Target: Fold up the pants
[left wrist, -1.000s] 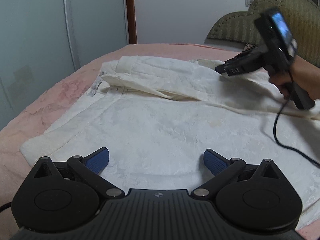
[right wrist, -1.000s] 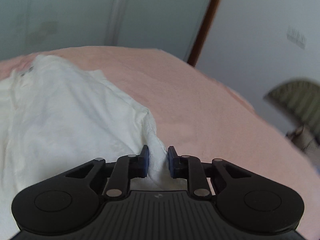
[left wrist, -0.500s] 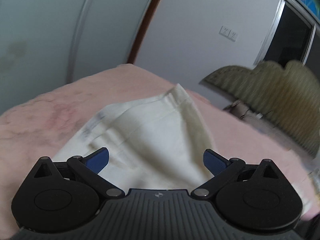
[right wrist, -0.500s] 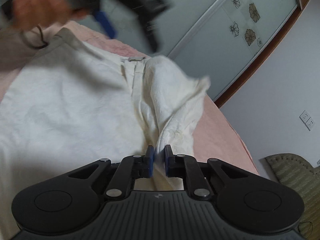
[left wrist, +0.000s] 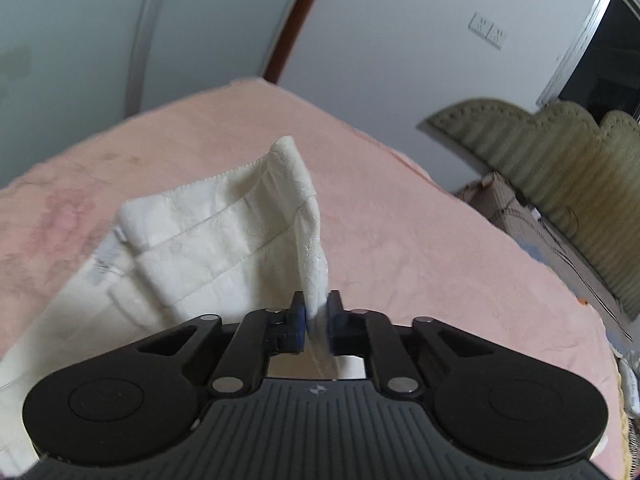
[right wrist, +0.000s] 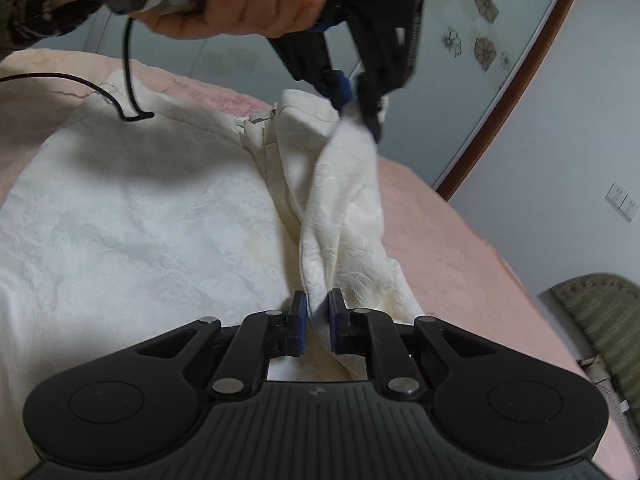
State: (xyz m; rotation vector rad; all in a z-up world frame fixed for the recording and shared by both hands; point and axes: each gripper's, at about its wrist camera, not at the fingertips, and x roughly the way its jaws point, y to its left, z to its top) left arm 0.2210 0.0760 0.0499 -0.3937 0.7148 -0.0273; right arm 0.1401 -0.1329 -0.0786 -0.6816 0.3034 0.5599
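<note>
Cream-white pants (right wrist: 132,216) lie spread on a pink bed (right wrist: 448,248). My right gripper (right wrist: 317,320) is shut on a raised fold of the pants at its near edge. My left gripper (left wrist: 316,322) is shut on the same fold farther along, near the waistband (left wrist: 208,204). In the right wrist view the left gripper (right wrist: 354,96) shows at the top, held by a hand, pinching the cloth above the bed. The fold stretches lifted between the two grippers.
A wardrobe with sliding doors (left wrist: 120,40) stands behind the bed. A brown door frame (left wrist: 296,20) and white wall with sockets (left wrist: 488,32) are beyond. An olive headboard (left wrist: 560,152) is at the right. The left gripper's black cable (right wrist: 128,80) hangs over the pants.
My left gripper was open over the flat pants a second ago; it has moved to the fold by the waistband and shut on it. Both grippers have lifted the fold.
</note>
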